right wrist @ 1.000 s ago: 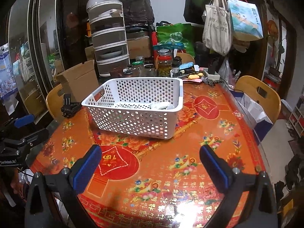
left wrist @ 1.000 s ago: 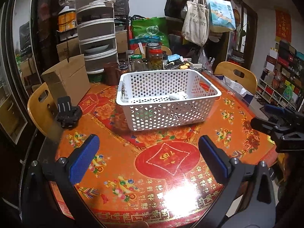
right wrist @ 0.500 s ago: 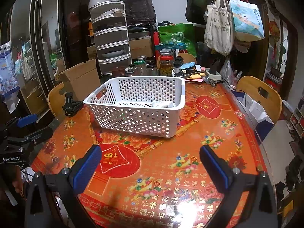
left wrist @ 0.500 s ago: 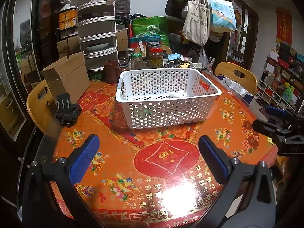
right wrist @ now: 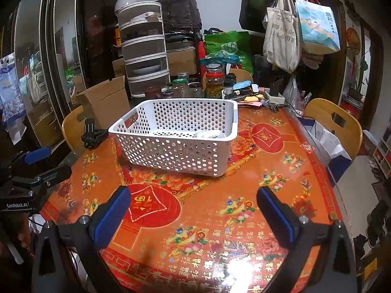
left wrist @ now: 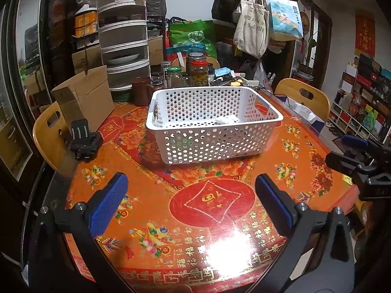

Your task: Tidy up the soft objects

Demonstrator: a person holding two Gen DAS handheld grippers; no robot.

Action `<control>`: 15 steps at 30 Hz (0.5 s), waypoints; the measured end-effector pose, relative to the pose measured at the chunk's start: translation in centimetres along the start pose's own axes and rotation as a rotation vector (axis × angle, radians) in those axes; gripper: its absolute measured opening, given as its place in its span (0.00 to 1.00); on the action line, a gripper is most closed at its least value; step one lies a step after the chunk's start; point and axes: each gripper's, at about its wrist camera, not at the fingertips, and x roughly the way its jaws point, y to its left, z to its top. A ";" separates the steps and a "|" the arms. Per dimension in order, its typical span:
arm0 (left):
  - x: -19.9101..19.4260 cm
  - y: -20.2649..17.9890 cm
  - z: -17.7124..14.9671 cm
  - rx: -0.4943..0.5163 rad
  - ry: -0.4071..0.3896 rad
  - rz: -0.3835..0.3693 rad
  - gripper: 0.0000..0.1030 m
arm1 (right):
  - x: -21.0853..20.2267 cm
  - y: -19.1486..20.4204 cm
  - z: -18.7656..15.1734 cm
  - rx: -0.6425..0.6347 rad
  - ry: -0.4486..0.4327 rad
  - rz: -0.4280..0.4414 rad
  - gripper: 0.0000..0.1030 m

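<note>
I am holding both sets of fingers wide and empty, left gripper (left wrist: 190, 196) and right gripper (right wrist: 193, 208) hovering over the counter (left wrist: 210, 219), basket (left wrist: 212, 124) ahead already keeping a pale soft object (left wrist: 226, 120), seemingly finished.

Left gripper (left wrist: 189, 195): black frame, two fingers with blue textured pads (left wrist: 108, 204), silver screws at pivots, 7 and 5 o'clock of own view. Right gripper (right wrist: 190, 207): same build, blue pads (right wrist: 111, 219), silver screws. White "GenRobot.AI" marking on left gripper body, 9 o'clock in right view.
</note>
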 end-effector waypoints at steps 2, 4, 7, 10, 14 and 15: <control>0.0 0.0 0.0 0.000 0.000 0.000 1.00 | 0.0 0.0 0.0 0.000 0.000 0.003 0.99; 0.0 0.0 0.0 0.000 0.000 0.001 1.00 | 0.0 0.0 0.0 0.000 0.000 0.002 0.99; 0.1 0.0 -0.1 0.002 0.002 0.001 1.00 | 0.0 0.0 0.0 0.001 0.002 0.001 0.99; 0.3 0.0 -0.1 -0.001 0.006 -0.002 1.00 | 0.1 0.0 0.0 0.004 0.004 0.002 0.99; 0.4 0.0 -0.1 -0.001 0.006 -0.004 1.00 | 0.1 -0.1 0.0 0.002 0.003 0.003 0.99; 0.4 0.0 -0.1 -0.001 0.005 -0.001 1.00 | 0.2 0.0 0.1 0.001 0.003 0.001 0.99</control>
